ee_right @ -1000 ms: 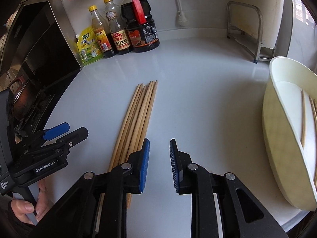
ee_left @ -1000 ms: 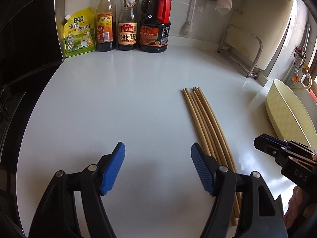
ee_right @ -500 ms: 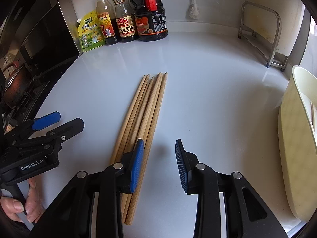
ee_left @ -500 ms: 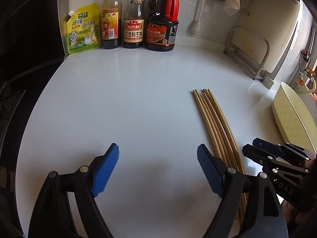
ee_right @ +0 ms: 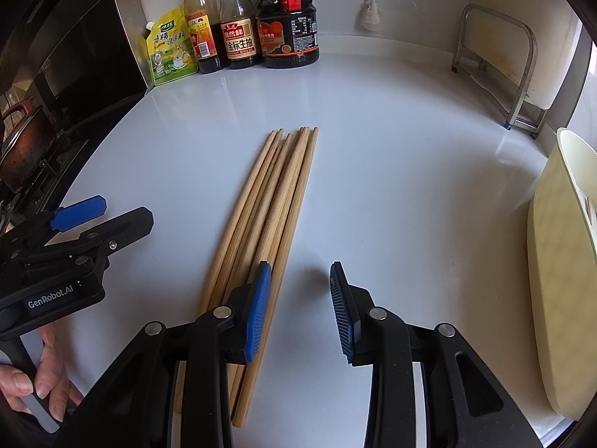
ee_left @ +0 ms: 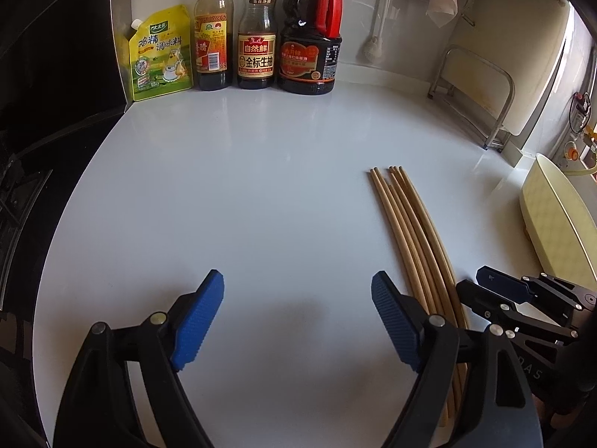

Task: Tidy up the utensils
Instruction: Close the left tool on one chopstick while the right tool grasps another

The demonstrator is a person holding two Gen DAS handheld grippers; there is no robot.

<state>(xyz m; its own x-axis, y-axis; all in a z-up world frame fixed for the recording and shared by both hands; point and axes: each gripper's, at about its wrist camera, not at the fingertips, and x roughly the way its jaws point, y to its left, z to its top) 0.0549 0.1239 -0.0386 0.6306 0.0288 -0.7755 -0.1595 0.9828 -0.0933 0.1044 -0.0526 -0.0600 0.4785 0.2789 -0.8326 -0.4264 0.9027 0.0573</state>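
Observation:
Several wooden chopsticks [ee_right: 276, 201] lie side by side in a bundle on the white counter [ee_right: 391, 156]. My right gripper [ee_right: 300, 272] is open just above their near ends. Its left finger [ee_right: 257, 310] covers the bundle's right edge, and the gap between the pads is mostly over bare counter. My left gripper [ee_left: 296, 287] is wide open with nothing between its pads. The chopsticks [ee_left: 410, 231] run just past its right finger. A cream oval basket [ee_right: 559, 261] stands at the right edge of the counter.
Three sauce bottles [ee_left: 257, 37] and a yellow seasoning pouch [ee_left: 160, 56] line the back wall. A metal rack [ee_right: 515, 74] stands at the back right. A dark stove [ee_right: 37, 130] borders the counter's left edge. A hand [ee_right: 37, 392] holds the left gripper's handle.
Both grippers' jaws have opened wider. The right gripper has shifted left and lower, so its left finger now overlaps the chopstick bundle. The left gripper has stayed about where it was.

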